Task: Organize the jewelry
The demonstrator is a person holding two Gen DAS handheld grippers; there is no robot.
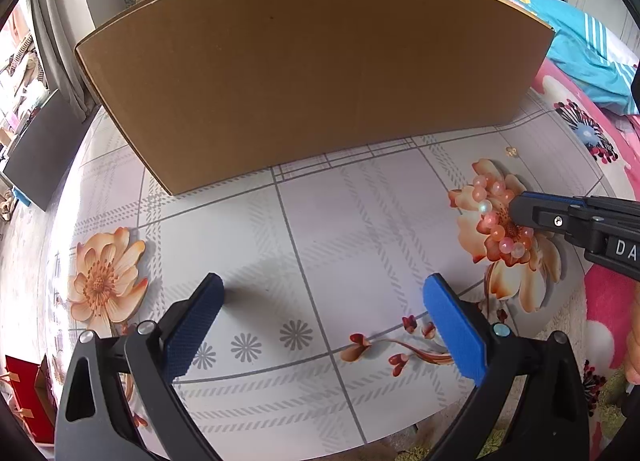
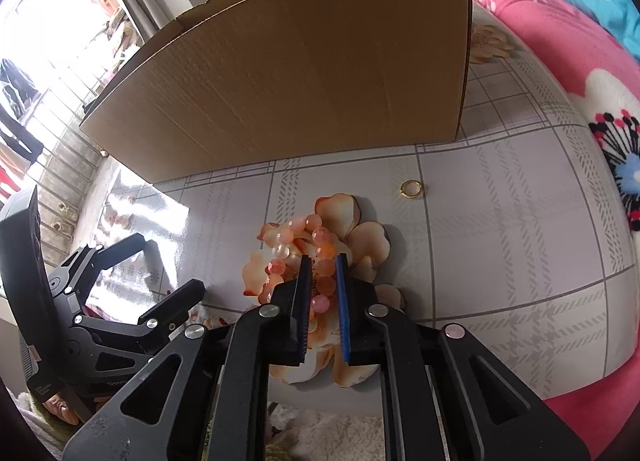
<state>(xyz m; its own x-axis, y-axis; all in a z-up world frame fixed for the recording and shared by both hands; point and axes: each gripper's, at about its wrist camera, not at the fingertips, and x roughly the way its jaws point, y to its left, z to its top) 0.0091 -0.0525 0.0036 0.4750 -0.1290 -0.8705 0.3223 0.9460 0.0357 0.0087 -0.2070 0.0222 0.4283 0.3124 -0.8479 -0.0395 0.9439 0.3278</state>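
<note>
My R gripper (image 2: 323, 261) is right down on the bead bracelet (image 2: 308, 257), pads closed to a narrow gap with a few beads of the near strand pinched between them; the rest of the loop lies ahead and to the left of the tips, long axis running roughly away from me toward the cardboard box (image 2: 304, 73). L gripper (image 1: 322, 315) hangs spread wide w/ nothing in it, well apart to the left, so R is clearly the nearer hand. A small gold ring (image 2: 410, 189) sits beyond the bracelet, to the right, just short of the box. Surface is a glossy tablecloth (image 1: 320, 229) w/ grey plaid and orange flower prints; pink floral blanket (image 2: 560, 61) at the right, bright window left.
</note>
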